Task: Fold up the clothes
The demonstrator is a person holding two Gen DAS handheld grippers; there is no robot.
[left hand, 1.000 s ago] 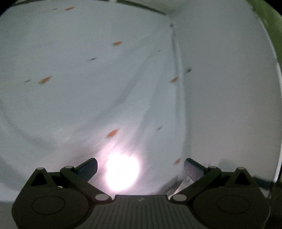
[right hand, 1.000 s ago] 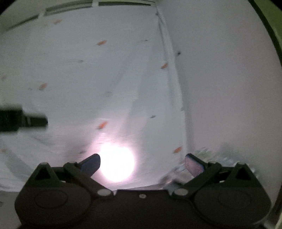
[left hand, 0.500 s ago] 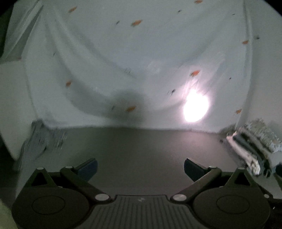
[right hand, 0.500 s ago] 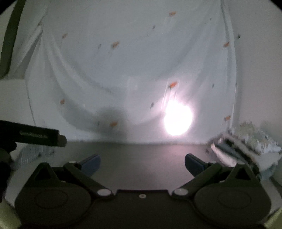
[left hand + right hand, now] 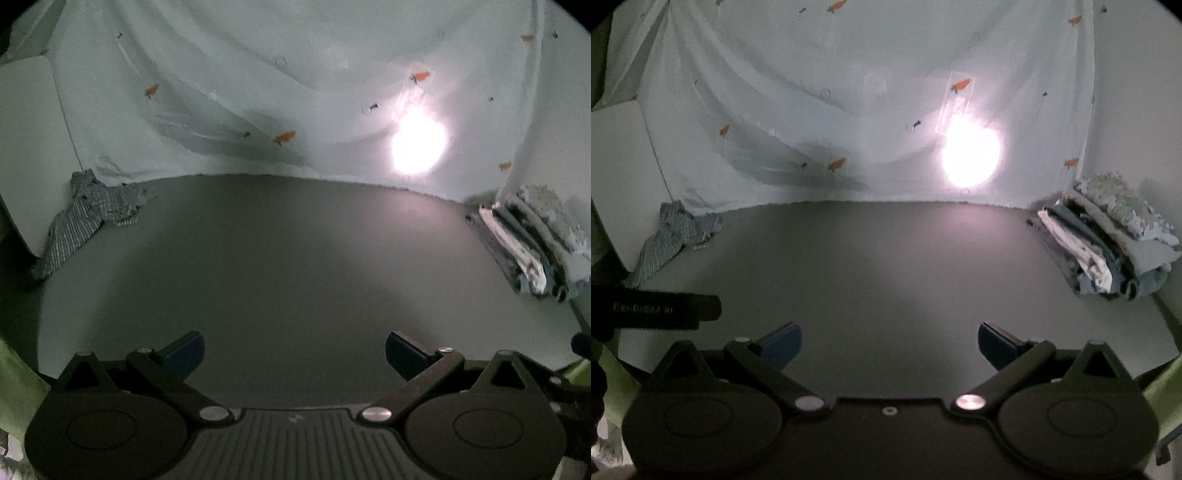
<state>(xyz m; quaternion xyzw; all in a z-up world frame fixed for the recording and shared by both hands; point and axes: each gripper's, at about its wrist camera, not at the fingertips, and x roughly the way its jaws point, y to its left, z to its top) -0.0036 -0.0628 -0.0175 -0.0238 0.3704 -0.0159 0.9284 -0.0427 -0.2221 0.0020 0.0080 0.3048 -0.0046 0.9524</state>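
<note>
Both the left tool (image 5: 293, 349) and the right tool (image 5: 889, 343) hang wide open and empty above the bare dark table (image 5: 295, 258). A crumpled striped garment (image 5: 83, 218) lies at the far left, well apart from the folded stack (image 5: 1108, 243) at the far right. The step in hand seems to be fetching the next piece, which calls for reaching left to grip that garment.

A carrot-print sheet (image 5: 849, 92) backs the dark tabletop (image 5: 886, 266), a bright light (image 5: 971, 158) glowing through.
</note>
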